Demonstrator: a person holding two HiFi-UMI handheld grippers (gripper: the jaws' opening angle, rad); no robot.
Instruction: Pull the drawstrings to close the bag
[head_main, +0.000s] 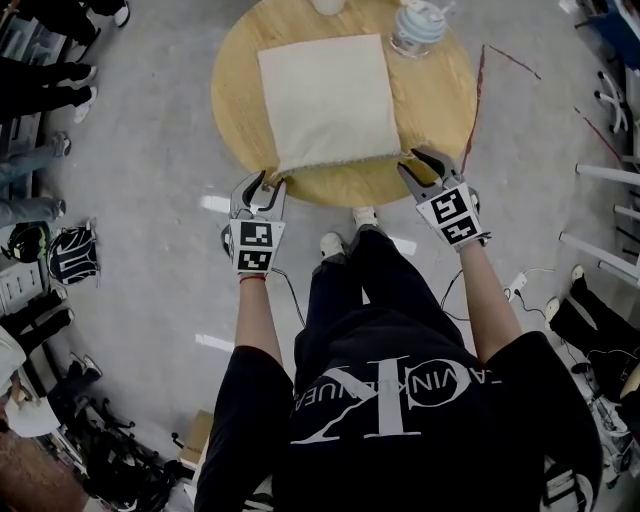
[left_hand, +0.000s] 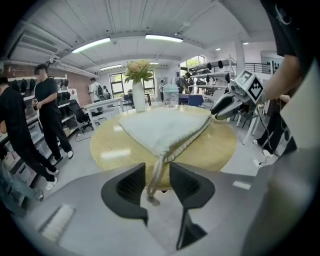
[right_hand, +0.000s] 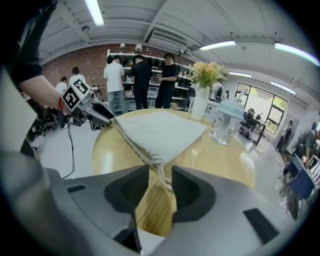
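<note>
A cream drawstring bag (head_main: 325, 100) lies flat on the round wooden table (head_main: 440, 100), its gathered mouth at the near edge. My left gripper (head_main: 263, 183) is at the bag's near left corner. In the left gripper view the jaws (left_hand: 157, 182) stand open with the left drawstring (left_hand: 156, 172) hanging loose between them. My right gripper (head_main: 418, 160) is at the near right corner. There the right drawstring (right_hand: 162, 175) runs between the open jaws (right_hand: 161, 179), close to the right pad, without being pinched. Each gripper shows in the other's view.
A clear lidded cup (head_main: 415, 28) stands at the table's far right, and a white vase of flowers (right_hand: 200, 107) behind the bag. Several people stand around the room (right_hand: 142, 82). Bags and gear lie on the floor at the left (head_main: 70, 255).
</note>
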